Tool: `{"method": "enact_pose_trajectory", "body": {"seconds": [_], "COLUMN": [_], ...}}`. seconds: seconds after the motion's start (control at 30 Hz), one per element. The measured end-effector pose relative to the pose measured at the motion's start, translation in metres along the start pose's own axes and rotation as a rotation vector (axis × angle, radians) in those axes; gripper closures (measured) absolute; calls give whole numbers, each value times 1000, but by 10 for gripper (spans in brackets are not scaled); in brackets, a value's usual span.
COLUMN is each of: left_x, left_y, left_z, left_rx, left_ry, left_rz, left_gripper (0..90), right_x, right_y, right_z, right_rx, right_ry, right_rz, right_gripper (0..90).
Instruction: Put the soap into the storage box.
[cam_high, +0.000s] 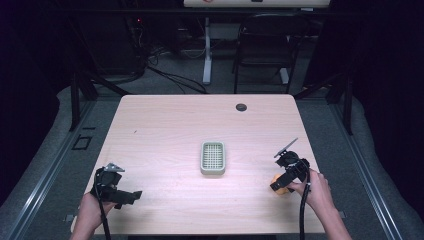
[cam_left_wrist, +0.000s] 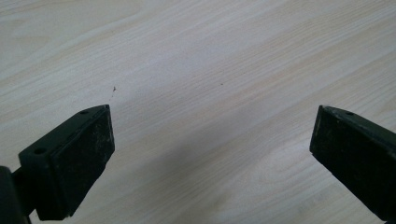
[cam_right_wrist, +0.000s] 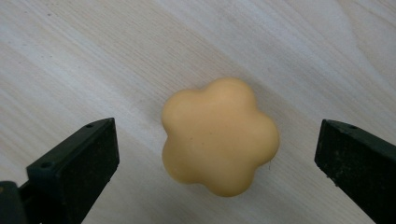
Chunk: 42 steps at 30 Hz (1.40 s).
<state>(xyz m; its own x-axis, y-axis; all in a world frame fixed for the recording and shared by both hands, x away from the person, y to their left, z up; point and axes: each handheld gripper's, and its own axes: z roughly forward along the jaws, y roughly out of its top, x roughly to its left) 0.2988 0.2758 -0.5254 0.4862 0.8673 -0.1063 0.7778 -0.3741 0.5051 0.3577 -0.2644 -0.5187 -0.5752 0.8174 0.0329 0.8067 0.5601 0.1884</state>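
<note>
A yellow-orange, flower-shaped soap lies flat on the pale wood table. My right gripper is open, its two black jaws spread wide either side of the soap without touching it. From the high view, the soap peeks out under the right gripper near the table's front right. A pale green soap dish with a gridded insert sits mid-table. My left gripper is open over bare wood; it is at the front left.
A small dark cable grommet sits near the table's far edge. Beyond the table stand a black chair and a white desk leg, with cables on the floor. A person's hands come in from the front edge.
</note>
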Motion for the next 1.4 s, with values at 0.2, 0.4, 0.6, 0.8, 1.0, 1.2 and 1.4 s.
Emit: {"method": "enact_pose_trajectory", "body": {"seconds": [0.2, 0.4, 0.6, 0.8, 1.0, 1.2, 1.4], "left_x": [0, 0, 0, 0, 0, -1, 0], "left_y": [0, 0, 0, -1, -1, -1, -1], "left_z": [0, 0, 0, 0, 0, -1, 0], "left_rx": [4, 4, 5, 4, 5, 5, 5], "left_ry": [1, 0, 0, 1, 3, 3, 4], "left_rz": [3, 5, 4, 4, 4, 4, 2], "left_gripper": [2, 2, 2, 2, 2, 2, 2], "right_x": [-2, -1, 1, 0, 1, 3, 0], "right_y": [-2, -1, -2, 1, 2, 1, 2], "right_z": [8, 14, 19, 18, 22, 24, 21], "right_rx": [-3, 16, -26, 35, 45, 24, 61], "right_ry": [-2, -8, -1, -12, -14, -26, -25], "right_rz": [29, 28, 64, 25, 30, 54, 29], "right_gripper": [115, 220, 241, 251, 256, 261, 263]}}
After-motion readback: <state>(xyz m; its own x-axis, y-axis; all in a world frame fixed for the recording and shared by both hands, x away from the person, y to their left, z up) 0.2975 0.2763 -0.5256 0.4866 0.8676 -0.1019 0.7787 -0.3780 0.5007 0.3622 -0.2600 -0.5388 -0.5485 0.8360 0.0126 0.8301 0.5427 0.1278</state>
